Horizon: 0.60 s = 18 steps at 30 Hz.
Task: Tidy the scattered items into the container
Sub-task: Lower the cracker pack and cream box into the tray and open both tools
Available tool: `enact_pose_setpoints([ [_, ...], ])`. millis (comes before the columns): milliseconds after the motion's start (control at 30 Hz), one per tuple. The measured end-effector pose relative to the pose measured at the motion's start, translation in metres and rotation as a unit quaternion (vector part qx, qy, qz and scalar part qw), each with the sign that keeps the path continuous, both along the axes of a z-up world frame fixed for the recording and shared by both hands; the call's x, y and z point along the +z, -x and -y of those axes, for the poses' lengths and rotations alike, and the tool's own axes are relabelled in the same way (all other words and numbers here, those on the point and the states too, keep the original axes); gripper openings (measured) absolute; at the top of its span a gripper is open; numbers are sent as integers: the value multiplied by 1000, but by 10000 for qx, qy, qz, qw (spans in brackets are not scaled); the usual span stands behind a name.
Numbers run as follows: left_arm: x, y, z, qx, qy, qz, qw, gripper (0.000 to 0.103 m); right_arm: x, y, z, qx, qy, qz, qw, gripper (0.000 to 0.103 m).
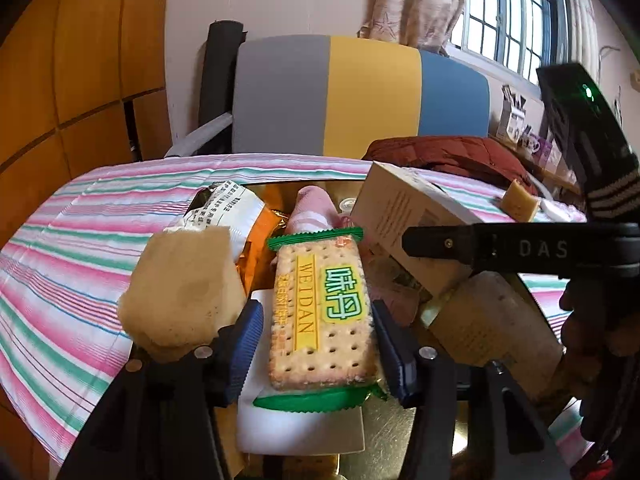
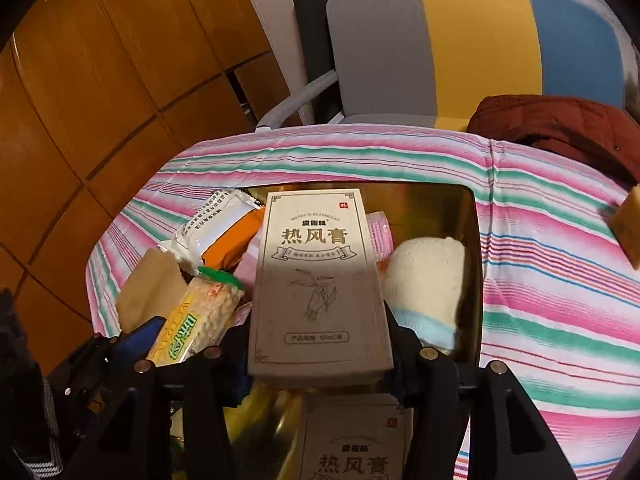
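Here, left wrist view: the left gripper (image 1: 316, 344) stands over the shiny gold metal tray (image 1: 400, 432) on the pink-and-green striped cloth (image 1: 72, 240). A green-edged clear packet of perforated crackers (image 1: 320, 316) lies between the blue ribbed pads (image 1: 248, 344), long axis running straight away from the gripper, along its fingers. A sliver of gap shows on each side, so the jaws read as parted, packet loose between them and resting on a white flat item (image 1: 304, 428) in the tray. A tan, rough sponge-like block (image 1: 180, 296) sits just left of the left finger. Beyond: one white-and-orange snack bag (image 1: 236, 220) and one pink rolled cloth (image 1: 316, 212). The right gripper's black finger (image 1: 440, 244) crosses from the right, against a pale cardboard box (image 1: 404, 216). One small yellow sponge piece (image 1: 520, 200) lies out on the cloth, well apart, nearer the right hand. Right wrist view: the right gripper (image 2: 320, 360) has the beige printed box (image 2: 320, 280) between its fingers, long axis along them, hovering over the tray (image 2: 472, 240) with its reflection below. The pads are hidden behind the box edges; grip or release I cannot tell. Count in tray: one cream sock with blue cuff (image 2: 428, 284), one cracker packet (image 2: 200, 320), one snack bag (image 2: 216, 232).
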<state>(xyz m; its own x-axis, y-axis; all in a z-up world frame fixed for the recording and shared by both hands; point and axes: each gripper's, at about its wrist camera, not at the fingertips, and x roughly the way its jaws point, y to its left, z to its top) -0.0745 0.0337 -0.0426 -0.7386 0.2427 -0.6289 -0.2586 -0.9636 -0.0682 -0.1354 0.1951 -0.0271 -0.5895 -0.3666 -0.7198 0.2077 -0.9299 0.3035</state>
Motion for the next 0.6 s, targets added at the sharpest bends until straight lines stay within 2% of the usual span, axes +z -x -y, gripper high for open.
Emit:
enact_pose_setpoints([
  [100, 4, -5, 4, 88, -89, -124, 9998, 56, 3, -4, -7, -62, 382, 16, 9993, 63],
  [267, 11, -17, 10, 177, -244, -352, 9989, 56, 8, -15, -11, -3, 784, -52, 9969, 64],
  [600, 9, -23, 1, -82, -136, -155, 9998, 52, 7, -24, 7, 280, 760, -32, 9967, 63],
])
